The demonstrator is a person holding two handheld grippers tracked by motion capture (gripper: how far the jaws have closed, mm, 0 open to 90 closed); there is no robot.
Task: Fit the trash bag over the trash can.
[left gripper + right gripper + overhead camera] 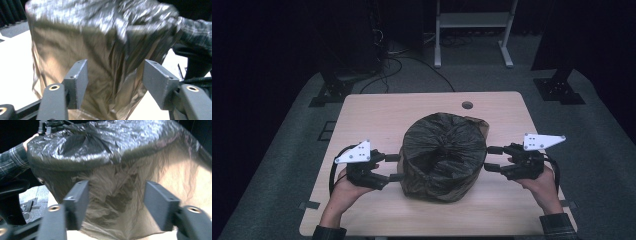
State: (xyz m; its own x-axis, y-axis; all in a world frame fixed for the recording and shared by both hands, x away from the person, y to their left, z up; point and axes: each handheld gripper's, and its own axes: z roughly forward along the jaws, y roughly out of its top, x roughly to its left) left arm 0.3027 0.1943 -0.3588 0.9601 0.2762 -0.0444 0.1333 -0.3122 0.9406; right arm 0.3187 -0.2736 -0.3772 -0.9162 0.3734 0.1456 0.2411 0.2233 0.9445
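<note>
A round bin-like thing wrapped in a dark, crinkled plastic bag (443, 155) stands in the middle of the wooden table (377, 110). My left gripper (395, 167) is at its left side, jaws apart and tips against the film. My right gripper (488, 158) is level with it at the bag's right side, also open. In the left gripper view the shiny bag (105, 50) hangs loose between the spread jaws of my left gripper (116, 68), with no pad pressing on it. The right gripper view has the bag (100, 150) just past my right gripper (116, 188), which grips nothing.
A small round hole (467, 105) sits near the table's far edge. Behind the table stand a white frame (472, 20), two black stand bases (332, 90) (559, 87) and loose cables on grey carpet. A plaid sleeve (12, 162) shows beyond the bag.
</note>
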